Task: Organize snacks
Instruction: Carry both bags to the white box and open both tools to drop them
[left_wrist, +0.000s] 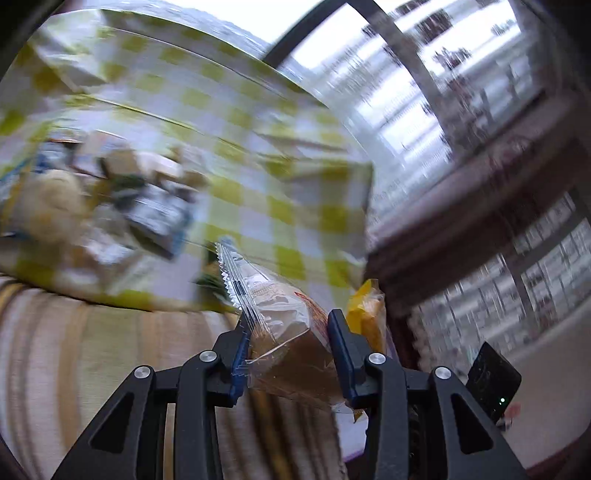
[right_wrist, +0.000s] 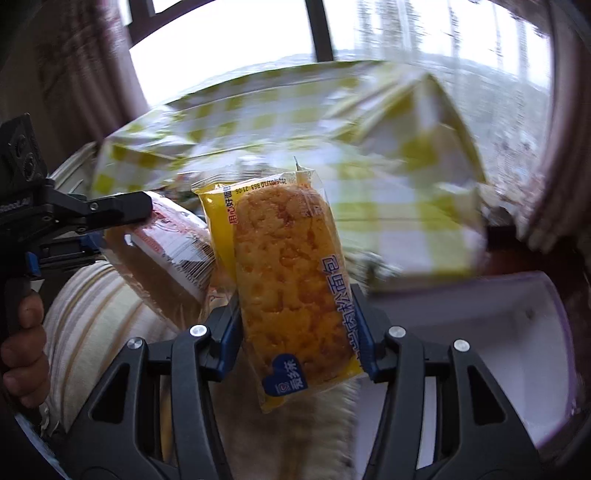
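My left gripper (left_wrist: 290, 343) is shut on a clear-wrapped brown cake packet (left_wrist: 280, 325) and holds it up in the air. My right gripper (right_wrist: 295, 328) is shut on a yellow-wrapped bread packet (right_wrist: 291, 280), upright between its pads. The yellow packet also shows at the right of the left wrist view (left_wrist: 367, 314). The left gripper with its brown packet (right_wrist: 173, 243) shows at the left of the right wrist view. A yellow-and-white checked bag (left_wrist: 236, 147) lies open behind, with several blurred snack packets (left_wrist: 147, 206) inside; it also fills the right wrist view (right_wrist: 424, 177).
A striped cushion or sofa (left_wrist: 74, 362) lies under the bag. A white box with a purple rim (right_wrist: 498, 332) sits at the right. A window (right_wrist: 229, 48) and curtains (right_wrist: 74, 66) stand behind. A dark device (left_wrist: 493, 380) is at the right.
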